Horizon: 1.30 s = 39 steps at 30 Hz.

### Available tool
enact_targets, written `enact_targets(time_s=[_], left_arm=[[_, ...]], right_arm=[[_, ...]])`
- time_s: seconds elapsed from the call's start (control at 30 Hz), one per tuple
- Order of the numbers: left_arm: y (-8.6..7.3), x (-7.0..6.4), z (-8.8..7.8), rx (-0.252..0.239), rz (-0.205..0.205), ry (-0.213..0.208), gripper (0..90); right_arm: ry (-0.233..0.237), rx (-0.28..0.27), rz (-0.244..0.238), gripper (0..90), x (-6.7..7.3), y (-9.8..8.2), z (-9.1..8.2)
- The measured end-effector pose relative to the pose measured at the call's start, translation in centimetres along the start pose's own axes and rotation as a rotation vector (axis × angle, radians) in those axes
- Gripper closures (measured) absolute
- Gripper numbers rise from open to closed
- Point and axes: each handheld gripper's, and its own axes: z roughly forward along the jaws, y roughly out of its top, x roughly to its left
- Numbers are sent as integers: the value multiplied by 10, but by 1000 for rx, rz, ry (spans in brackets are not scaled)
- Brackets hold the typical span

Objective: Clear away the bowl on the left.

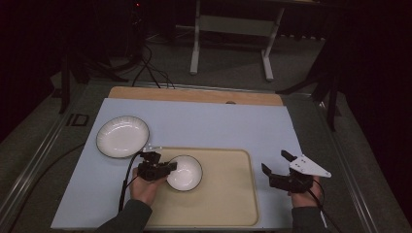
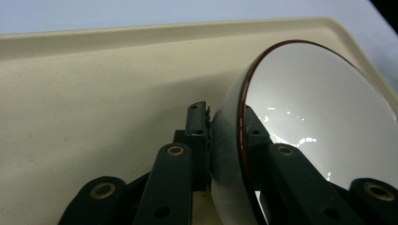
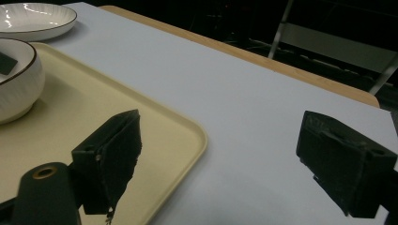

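Nearest me, my left gripper (image 1: 171, 166) is clamped on the rim of the white bowl (image 1: 185, 173), one jaw inside, one outside; bowl sits on the beige tray (image 1: 228, 194), toward its left end. My right gripper (image 1: 275, 163) hangs w/ jaws spread wide, gripping nothing, just off the tray's right edge above the pale blue mat (image 1: 214, 124). Farther back-left, a white plate (image 1: 122, 136) rests on the mat, just beyond the tray's far left corner.

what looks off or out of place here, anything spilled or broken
Nothing spilled or broken. The bowl sits on the tray with the left gripper clamped on its rim. The plate rests on the blue mat beside the tray. The right gripper is open.
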Motion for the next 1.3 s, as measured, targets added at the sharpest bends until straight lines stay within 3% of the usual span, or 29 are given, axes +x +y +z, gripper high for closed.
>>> enact_targets(time_s=[0.27,0.73,1.17,1.3], left_arm=[[0,1,2,-2,7,10,785],[3,-1,-1,6,53,97,597],[7,2,-28,-103,86,49,470],[9,2,-39,-154,112,68,443]], right_arm=[[0,3,0,140,0,0,0],[-1,1,-1,140,0,0,0],[-1,0,2,140,0,0,0],[-1,-2,2,141,-1,0,0]])
